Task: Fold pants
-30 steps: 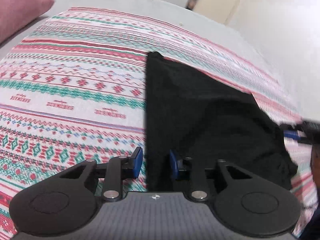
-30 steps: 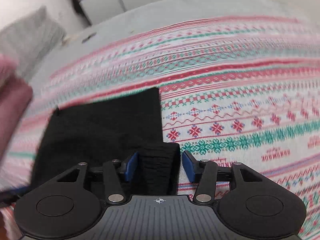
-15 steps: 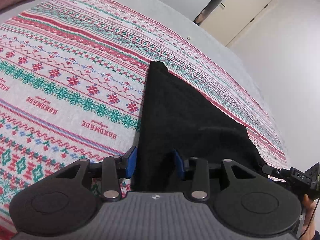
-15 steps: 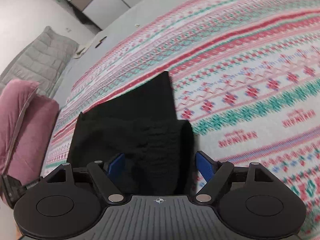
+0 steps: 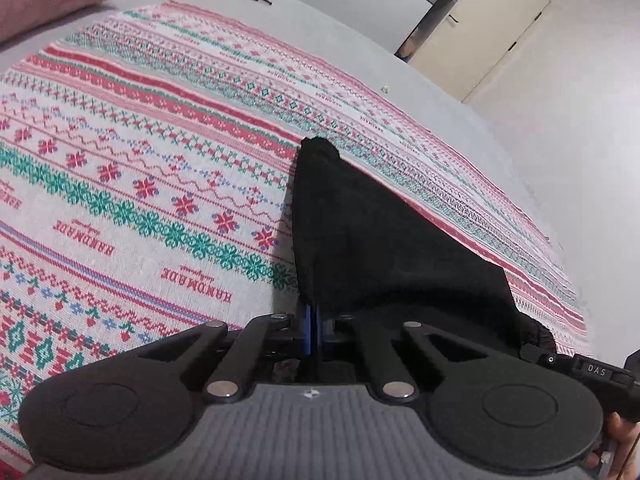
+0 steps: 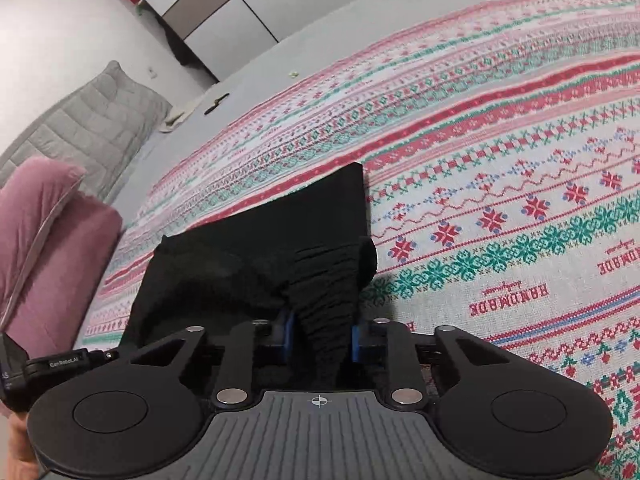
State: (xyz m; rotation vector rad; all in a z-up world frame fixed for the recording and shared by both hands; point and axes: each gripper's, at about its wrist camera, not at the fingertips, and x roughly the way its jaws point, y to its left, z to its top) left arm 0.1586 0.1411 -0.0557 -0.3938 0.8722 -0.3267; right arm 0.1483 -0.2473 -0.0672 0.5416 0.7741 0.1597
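Note:
The black pants (image 5: 360,232) lie folded on a red, green and white patterned blanket (image 5: 160,160). My left gripper (image 5: 311,320) is shut, its blue pads pinched on the pants' near left edge, which rises a little into the jaws. In the right wrist view the pants (image 6: 280,232) spread out to the left, and their ribbed waistband bunches up between the blue pads. My right gripper (image 6: 320,332) is closing its jaws on that ribbed band, and the pads press it from both sides.
The blanket (image 6: 520,160) covers a grey bed. A pink pillow (image 6: 48,240) and a grey quilted cushion (image 6: 80,120) sit at the bed's far left. A cream door (image 5: 480,28) and cupboards stand beyond the bed. A hand (image 5: 616,440) shows at the lower right.
Both pairs of jaws stood apart around the fabric earlier and have now closed on it. The left pads meet on the pants' edge; the right pads squeeze the ribbed band.

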